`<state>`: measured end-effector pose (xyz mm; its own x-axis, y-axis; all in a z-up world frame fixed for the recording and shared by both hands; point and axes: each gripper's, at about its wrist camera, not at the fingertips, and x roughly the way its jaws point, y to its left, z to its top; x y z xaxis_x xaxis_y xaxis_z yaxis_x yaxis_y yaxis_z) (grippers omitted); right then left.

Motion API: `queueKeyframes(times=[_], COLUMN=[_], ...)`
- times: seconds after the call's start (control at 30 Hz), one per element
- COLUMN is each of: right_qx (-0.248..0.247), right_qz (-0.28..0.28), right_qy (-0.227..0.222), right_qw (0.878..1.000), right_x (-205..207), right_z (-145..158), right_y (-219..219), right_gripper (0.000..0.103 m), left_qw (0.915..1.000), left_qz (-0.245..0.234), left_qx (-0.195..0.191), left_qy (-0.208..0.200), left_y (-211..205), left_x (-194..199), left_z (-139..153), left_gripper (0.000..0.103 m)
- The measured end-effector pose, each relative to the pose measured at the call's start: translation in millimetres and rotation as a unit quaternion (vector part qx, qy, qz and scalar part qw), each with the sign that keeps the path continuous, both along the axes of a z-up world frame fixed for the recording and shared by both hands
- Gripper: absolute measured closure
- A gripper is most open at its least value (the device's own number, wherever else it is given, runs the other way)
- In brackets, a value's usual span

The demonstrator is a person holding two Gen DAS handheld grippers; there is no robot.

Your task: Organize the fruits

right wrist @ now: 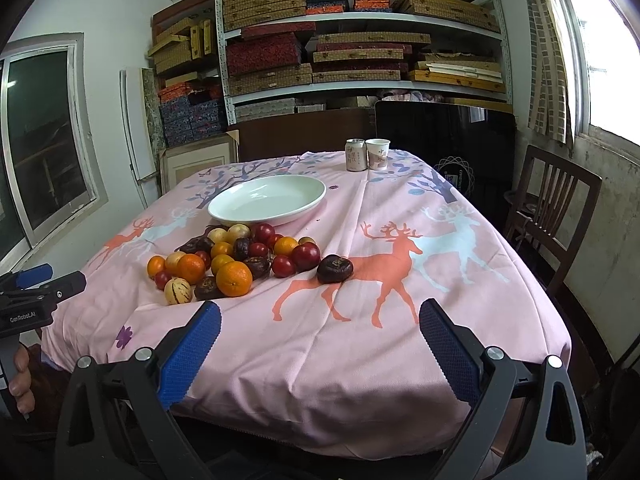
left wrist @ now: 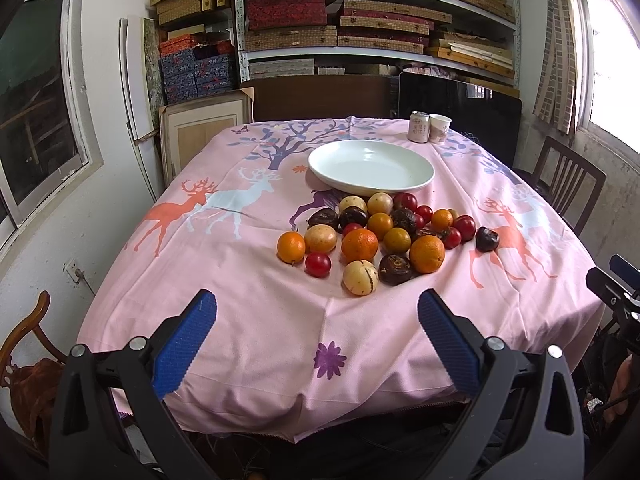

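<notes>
Left wrist view: the left gripper point(left wrist: 316, 320) hovers at the near edge of the counter, jaws wide apart and empty. On the pink deer-print tablecloth point(left wrist: 248, 320), a heap of oranges, red plums, yellow melons and dark fruits point(left wrist: 384, 232) runs left to right, just before the empty oval white ceramic plate point(left wrist: 371, 167), whose long axis also lies crosswise.

Right wrist view: the right gripper point(right wrist: 320, 320) has jaws apart, empty. One dark brown fruit point(right wrist: 335, 268) sits apart, right of the heap.
</notes>
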<state>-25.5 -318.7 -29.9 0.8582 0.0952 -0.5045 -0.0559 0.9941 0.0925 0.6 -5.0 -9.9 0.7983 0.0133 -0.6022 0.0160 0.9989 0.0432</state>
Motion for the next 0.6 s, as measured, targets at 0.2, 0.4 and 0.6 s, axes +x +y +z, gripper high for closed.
queueKeyframes(times=[0.2,0.4,0.6], right_qx=[0.0,0.0,0.0], right_qz=[0.0,0.0,0.001], right_qy=[0.0,0.0,0.003], right_qw=[1.0,1.0,1.0], right_x=[0.0,0.0,0.0], right_z=[-0.1,-0.4,-0.8], right_y=[0.3,0.2,1.0], right_gripper=[0.003,0.003,0.003], left_qw=[1.0,1.0,1.0], left_qz=[0.0,0.0,0.0], left_qx=[0.0,0.0,0.0], left_qy=[0.0,0.0,0.001], left_y=[-0.4,-0.3,-0.3], left_x=[-0.1,0.1,0.2], left_z=[-0.1,-0.1,-0.3], left_gripper=[0.004,0.004,0.004])
